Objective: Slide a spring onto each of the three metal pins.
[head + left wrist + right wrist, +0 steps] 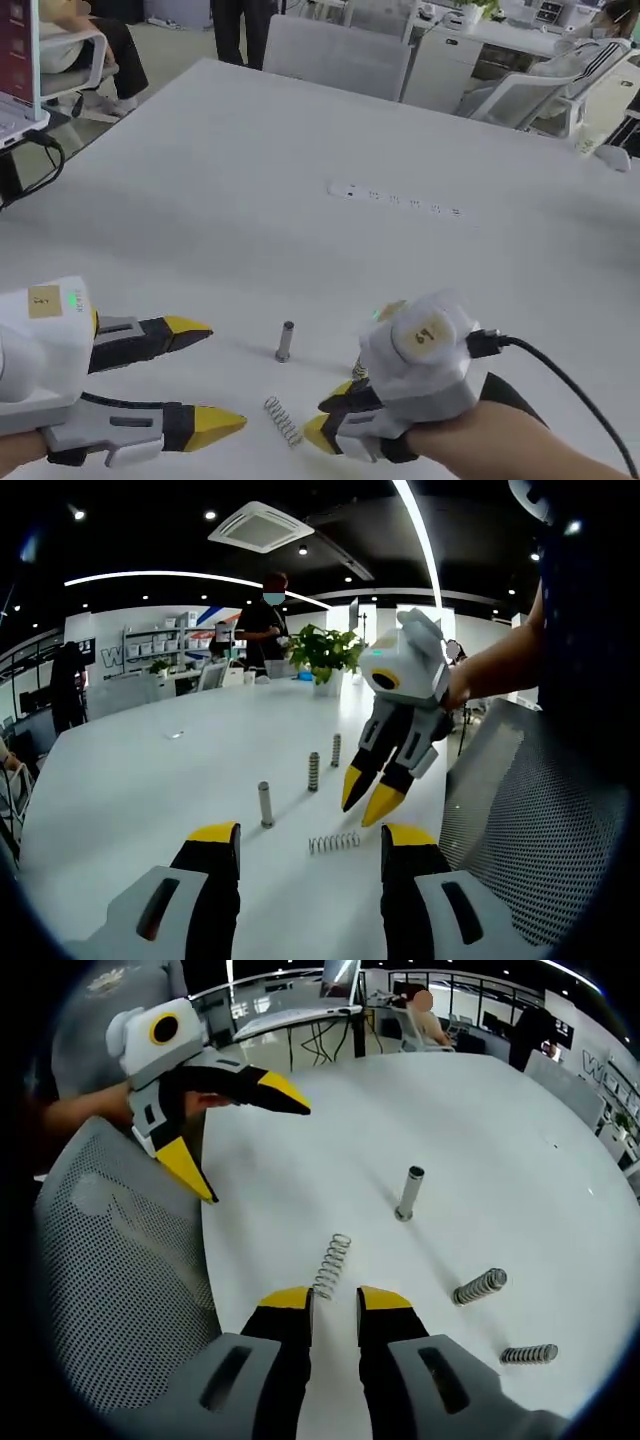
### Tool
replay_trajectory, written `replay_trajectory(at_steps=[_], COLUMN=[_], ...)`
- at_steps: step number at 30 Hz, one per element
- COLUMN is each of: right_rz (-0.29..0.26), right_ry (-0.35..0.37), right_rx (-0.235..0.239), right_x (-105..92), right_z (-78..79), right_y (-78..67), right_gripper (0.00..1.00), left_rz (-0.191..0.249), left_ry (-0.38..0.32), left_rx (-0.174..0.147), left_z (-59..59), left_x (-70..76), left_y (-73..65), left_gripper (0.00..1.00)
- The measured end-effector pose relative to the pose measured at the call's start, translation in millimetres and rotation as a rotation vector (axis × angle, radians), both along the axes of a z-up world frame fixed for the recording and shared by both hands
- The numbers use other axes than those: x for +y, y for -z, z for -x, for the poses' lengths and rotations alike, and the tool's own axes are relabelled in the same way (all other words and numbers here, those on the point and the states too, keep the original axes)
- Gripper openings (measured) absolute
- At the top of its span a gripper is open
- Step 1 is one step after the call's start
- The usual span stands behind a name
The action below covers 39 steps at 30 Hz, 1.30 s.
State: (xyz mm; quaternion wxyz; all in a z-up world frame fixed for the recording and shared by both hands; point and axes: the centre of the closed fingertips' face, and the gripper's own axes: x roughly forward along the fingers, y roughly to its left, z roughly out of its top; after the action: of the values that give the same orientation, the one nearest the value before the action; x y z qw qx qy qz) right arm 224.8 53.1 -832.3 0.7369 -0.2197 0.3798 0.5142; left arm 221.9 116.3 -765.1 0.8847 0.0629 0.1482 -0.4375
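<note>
A loose spring (283, 420) (333, 842) (332, 1265) lies flat on the white table (300, 150), near its front edge. Just beyond it a bare metal pin (286, 341) (265, 804) (408, 1193) stands upright. Two more pins, each wearing a spring (313, 771) (336, 749) (480, 1286) (528, 1354), stand further right. My right gripper (320, 430) (366, 796) (335, 1300) points down at the loose spring's right end, jaws a narrow gap apart and holding nothing. Left of the spring, my left gripper (205, 378) (310, 835) (250, 1142) is held wide open.
A grey mesh chair back (110, 1260) (530, 830) sits close to the table's front edge. A flush socket strip (395, 197) lies mid-table. Office chairs (335, 55), a laptop (15, 60) with a black cable, and people stand beyond the far edges.
</note>
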Motion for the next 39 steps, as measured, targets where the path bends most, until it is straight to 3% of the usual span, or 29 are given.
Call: replay_trajectory(at_steps=[9, 19, 28, 39], right_rz=[0.046, 0.080, 0.102, 0.082], right_ry=[-0.003, -0.002, -0.034, -0.041], right_rx=[0.020, 0.001, -0.057, -0.045], right_x=[8.0, 8.9, 7.0, 2.3], right_z=[4.1, 2.5, 0.9, -1.1], right_y=[18.3, 27.9, 28.1, 17.7], right_gripper=[0.16, 0.14, 0.09, 0.09], left_rz=[0.001, -0.001, 0.000, -0.014], left_ry=[0.001, 0.009, 0.019, 0.035], left_rx=[0.001, 0.001, 0.006, 0.008], left_z=[0.2, -0.4, -0.1, 2.1], left_x=[0.8, 0.5, -2.7, -6.4], left_y=[2.0, 2.0, 2.6, 5.4], left_gripper=[0.51, 0.50, 0.49, 0.46])
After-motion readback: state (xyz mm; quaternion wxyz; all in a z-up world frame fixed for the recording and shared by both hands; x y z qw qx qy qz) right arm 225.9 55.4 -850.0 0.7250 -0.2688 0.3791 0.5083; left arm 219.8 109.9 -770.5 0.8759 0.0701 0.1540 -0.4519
